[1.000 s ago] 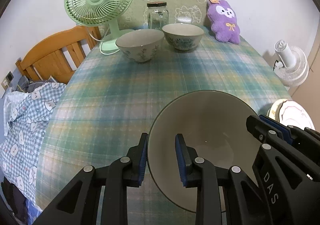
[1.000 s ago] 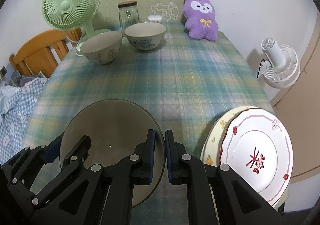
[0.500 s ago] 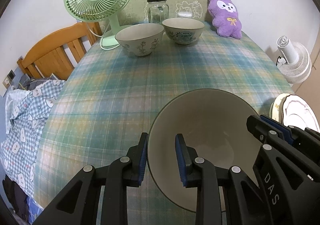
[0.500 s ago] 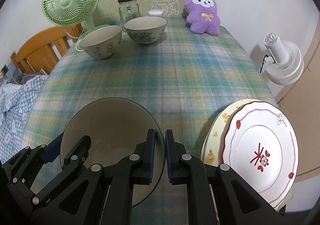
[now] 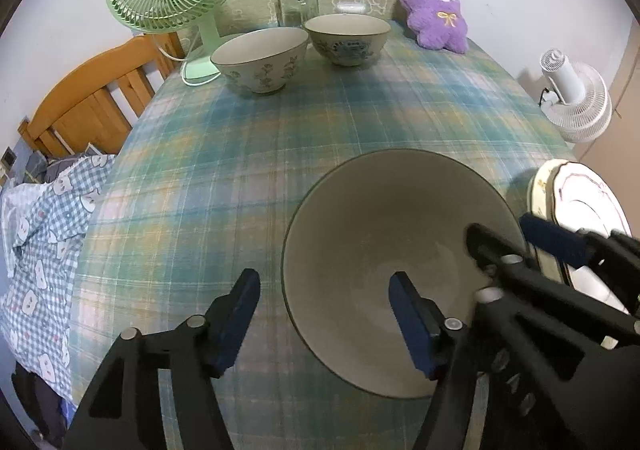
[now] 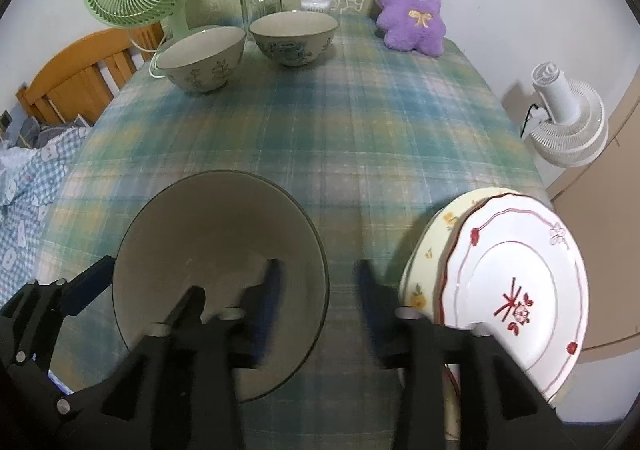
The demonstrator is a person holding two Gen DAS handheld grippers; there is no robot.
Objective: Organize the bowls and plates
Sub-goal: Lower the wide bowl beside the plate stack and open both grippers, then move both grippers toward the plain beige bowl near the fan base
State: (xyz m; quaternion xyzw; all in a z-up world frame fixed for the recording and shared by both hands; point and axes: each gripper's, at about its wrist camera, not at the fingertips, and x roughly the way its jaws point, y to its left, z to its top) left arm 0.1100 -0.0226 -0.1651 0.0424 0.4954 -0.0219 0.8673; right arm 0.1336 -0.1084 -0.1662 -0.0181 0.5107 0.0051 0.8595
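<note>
On the green-and-blue plaid tablecloth [image 5: 248,170], near edge: resting a large plain grey ceramic bowl [image 5: 384,234], upright, just beside two stacked plates, white red-flowered plate [image 6: 516,290] lying over a yellow one [image 6: 432,246]. Straddling the bowl's left rim with left gripper [image 5: 324,310], jaws just spreading, pads clear of it. Straddling its right rim with right gripper [image 6: 318,290], likewise releasing. Standing at far edge: two smaller patterned bowls [image 5: 260,62] [image 5: 347,39].

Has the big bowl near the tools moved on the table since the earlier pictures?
Cannot tell: the big bowl sits beside the stacked plates as before, though both tools' jaws have just been opening off its rim.
</note>
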